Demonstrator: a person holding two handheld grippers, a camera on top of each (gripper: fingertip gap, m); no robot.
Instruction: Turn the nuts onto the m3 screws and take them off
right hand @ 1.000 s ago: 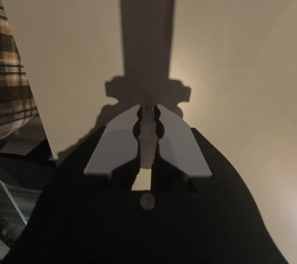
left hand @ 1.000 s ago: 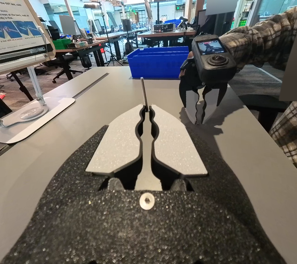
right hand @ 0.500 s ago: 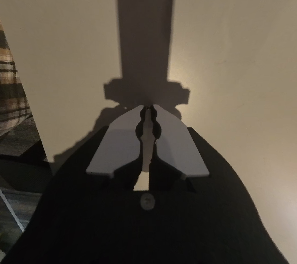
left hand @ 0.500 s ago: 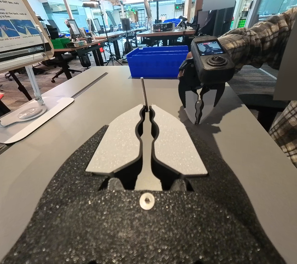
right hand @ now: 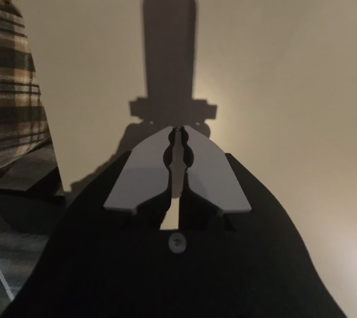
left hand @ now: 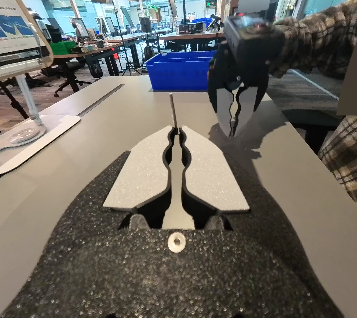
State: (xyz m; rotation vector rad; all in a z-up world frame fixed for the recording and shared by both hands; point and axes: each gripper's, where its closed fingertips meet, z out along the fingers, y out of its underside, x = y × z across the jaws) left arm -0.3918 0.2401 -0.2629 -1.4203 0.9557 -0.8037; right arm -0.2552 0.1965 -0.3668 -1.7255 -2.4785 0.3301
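Observation:
My left gripper (left hand: 176,132) is shut on a long thin m3 screw (left hand: 172,111), which stands upright from its tips above the grey table (left hand: 116,119). My right gripper (right hand: 178,128) points down at the table and is shut on a small metal nut (right hand: 178,129) at its very tips. In the left wrist view the right gripper (left hand: 231,133) hangs just right of the screw, tips a little above the table, held by a person in a plaid sleeve (left hand: 313,38). The nut is too small to see there.
A blue bin (left hand: 179,71) stands at the table's far edge behind the screw. A sign on a stand (left hand: 17,38) with a white base plate (left hand: 48,130) is on the left. The table's right edge lies close to the right gripper. Spacing between my two grippers at the tips: around 20 cm.
My right gripper's jaws have narrowed onto the nut, and it has risen off the table and moved slightly left toward the screw. My left gripper holds the screw still.

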